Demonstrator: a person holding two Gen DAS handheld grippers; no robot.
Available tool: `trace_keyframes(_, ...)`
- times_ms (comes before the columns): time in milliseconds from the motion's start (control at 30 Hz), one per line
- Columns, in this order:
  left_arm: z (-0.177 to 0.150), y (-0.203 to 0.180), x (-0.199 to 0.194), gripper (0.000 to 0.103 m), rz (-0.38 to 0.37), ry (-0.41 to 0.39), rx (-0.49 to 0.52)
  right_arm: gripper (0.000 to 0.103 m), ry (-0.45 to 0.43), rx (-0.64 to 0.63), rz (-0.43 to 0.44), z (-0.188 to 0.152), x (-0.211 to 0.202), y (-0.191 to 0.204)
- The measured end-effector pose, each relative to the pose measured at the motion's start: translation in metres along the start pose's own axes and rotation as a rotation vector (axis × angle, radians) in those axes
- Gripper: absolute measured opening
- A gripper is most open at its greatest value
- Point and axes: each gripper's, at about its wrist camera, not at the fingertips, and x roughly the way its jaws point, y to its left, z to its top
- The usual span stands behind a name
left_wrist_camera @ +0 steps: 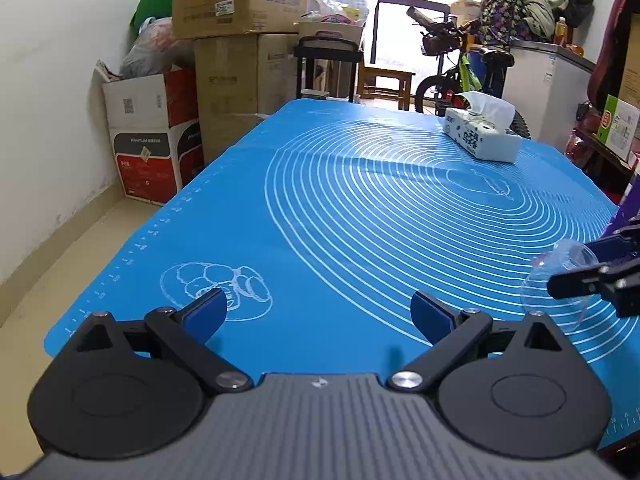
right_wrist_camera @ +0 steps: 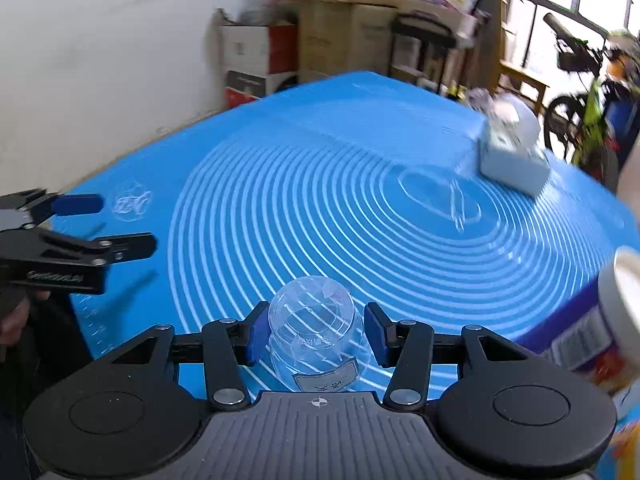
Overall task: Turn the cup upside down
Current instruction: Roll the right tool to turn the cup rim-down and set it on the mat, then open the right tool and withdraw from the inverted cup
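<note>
A clear plastic cup [right_wrist_camera: 314, 336] sits between the blue pads of my right gripper [right_wrist_camera: 316, 334], its base pointing away from the camera over the blue mat [right_wrist_camera: 320, 200]. The jaws close in on its sides and seem to hold it. In the left wrist view the same cup [left_wrist_camera: 560, 280] shows at the right edge, with the right gripper's fingers [left_wrist_camera: 580, 280] on it. My left gripper [left_wrist_camera: 320, 314] is open and empty, low over the mat's near left part. It also shows in the right wrist view [right_wrist_camera: 116, 224] at the left edge.
A tissue box [left_wrist_camera: 480, 136] lies on the far right of the mat [left_wrist_camera: 360, 220]. A white-lidded container [right_wrist_camera: 612, 312] stands at the mat's right edge. Cardboard boxes [left_wrist_camera: 224, 40], a black stand [left_wrist_camera: 326, 64] and a bicycle [left_wrist_camera: 460, 76] are beyond the table.
</note>
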Motion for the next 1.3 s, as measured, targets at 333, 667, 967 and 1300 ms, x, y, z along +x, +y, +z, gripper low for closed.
trace_keyframes(333, -0.001, -0.013, -0.005, 0.098, -0.005, -0.054, 0.036, 0.064, -0.063, 0.071, -0.008, -0.013, 0.002, -0.005)
trace_keyframes(667, 0.001, -0.039, -0.034, 0.098, -0.023, -0.103, 0.106, 0.095, -0.149, 0.193, -0.079, -0.029, -0.039, 0.000)
trace_keyframes(967, -0.006, -0.052, -0.060, 0.098, -0.045, -0.098, 0.139, 0.099, -0.214, 0.270, -0.194, -0.066, -0.084, 0.020)
trace_keyframes(1300, -0.017, -0.056, -0.083, 0.098, -0.056, -0.095, 0.135, 0.100, -0.315, 0.305, -0.254, -0.097, -0.123, 0.046)
